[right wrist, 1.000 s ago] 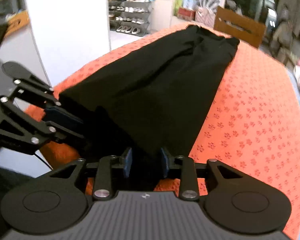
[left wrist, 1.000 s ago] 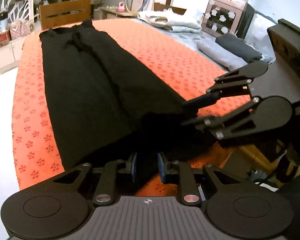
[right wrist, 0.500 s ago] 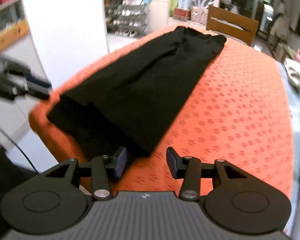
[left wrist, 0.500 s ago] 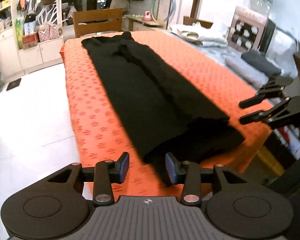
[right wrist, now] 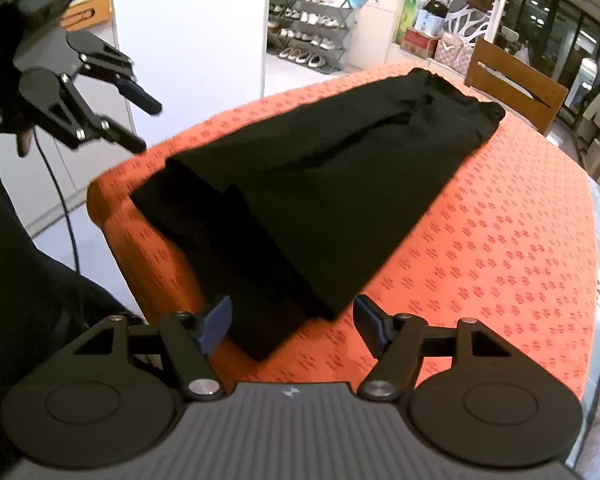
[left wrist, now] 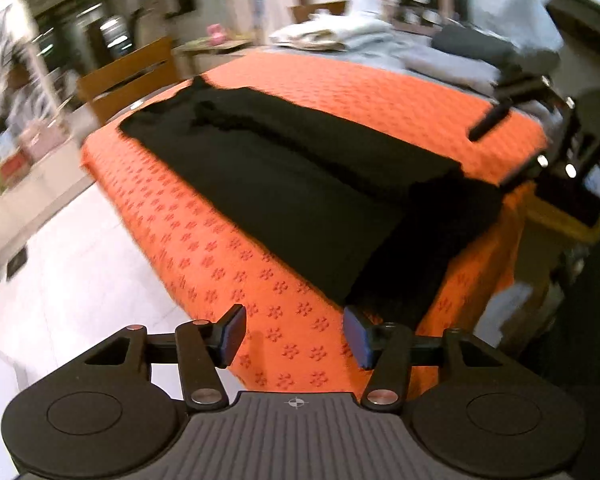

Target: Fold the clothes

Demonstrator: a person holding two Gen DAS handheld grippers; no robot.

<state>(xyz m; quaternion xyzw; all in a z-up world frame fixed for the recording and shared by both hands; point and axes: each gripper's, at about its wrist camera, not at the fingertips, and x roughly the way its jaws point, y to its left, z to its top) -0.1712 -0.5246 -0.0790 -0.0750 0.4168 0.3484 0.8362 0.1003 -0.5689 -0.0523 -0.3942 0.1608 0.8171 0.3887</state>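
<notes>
Even indoor light, fairly bright. The left wrist view is smeared by motion blur, worst at its edges; the right wrist view is sharper. Fisheye bending curves both.

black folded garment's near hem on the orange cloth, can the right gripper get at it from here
Probably yes: the right gripper is open, the black folded garment has its hem right before the jaws, and nothing lies between.

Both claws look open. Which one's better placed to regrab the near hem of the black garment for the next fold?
Right, probably. The right claw is open, its jaws straddling the black garment at its near corner. The left claw is open over bare orange cloth, beside the hem.
</notes>
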